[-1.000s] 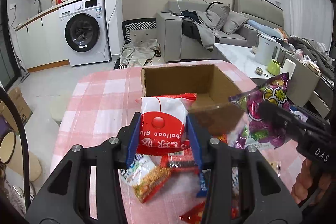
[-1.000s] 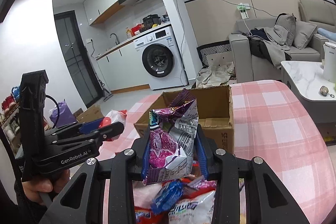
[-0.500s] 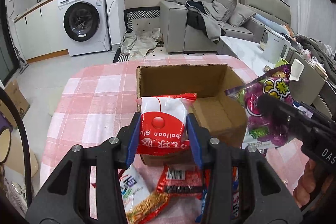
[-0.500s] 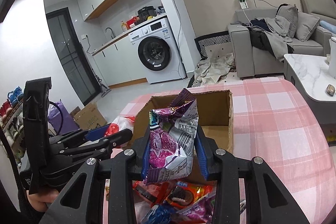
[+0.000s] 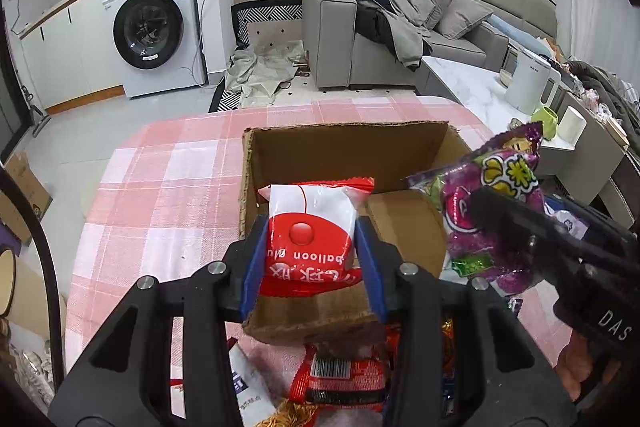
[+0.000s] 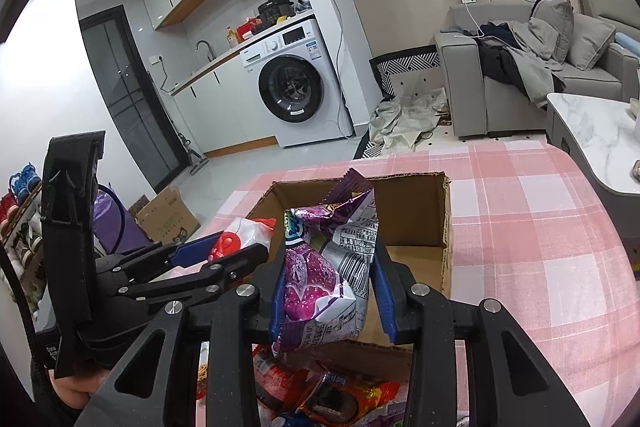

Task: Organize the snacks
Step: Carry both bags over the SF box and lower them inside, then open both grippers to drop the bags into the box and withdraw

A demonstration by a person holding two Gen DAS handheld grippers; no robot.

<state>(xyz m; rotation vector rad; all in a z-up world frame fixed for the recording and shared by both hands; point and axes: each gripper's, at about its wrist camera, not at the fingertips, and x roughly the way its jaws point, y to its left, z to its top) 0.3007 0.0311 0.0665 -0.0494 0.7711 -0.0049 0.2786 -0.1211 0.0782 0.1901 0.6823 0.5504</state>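
Left wrist view: my left gripper [image 5: 312,247] is clamped on the red-and-white snack pack [image 5: 310,231], blue pads pressing both sides; the pack hangs over the near wall of the cardboard box [image 5: 344,155], just inside its opening; my right gripper [image 5: 516,227] comes in from the right, closed on the purple snack bag [image 5: 492,211], which sits above the box's right wall.

Right wrist view agrees; purple snack bag [image 6: 328,263] pinched between my right gripper's [image 6: 332,275] pads, over the near side of the cardboard box [image 6: 420,223]; left gripper [image 6: 224,251] at left with the red-and-white snack pack [image 6: 244,231] at the box's left wall.

Progress, as I judge it: early; box floor visible in both views looks bare, no snack seen inside yet; two packs are in hand and about to go in; several loose snacks [image 6: 332,395] lie on the pink checked table [image 5: 160,187] at its near edge, in front of the box, and need moving later.

Versus a second ago: both grips unchanged, same packs held the same way; both hands have come forward toward the box; it fills more of each view, and the red-and-white pack that was short of the near wall now overlaps the opening; fewer loose snacks show under my fingers.
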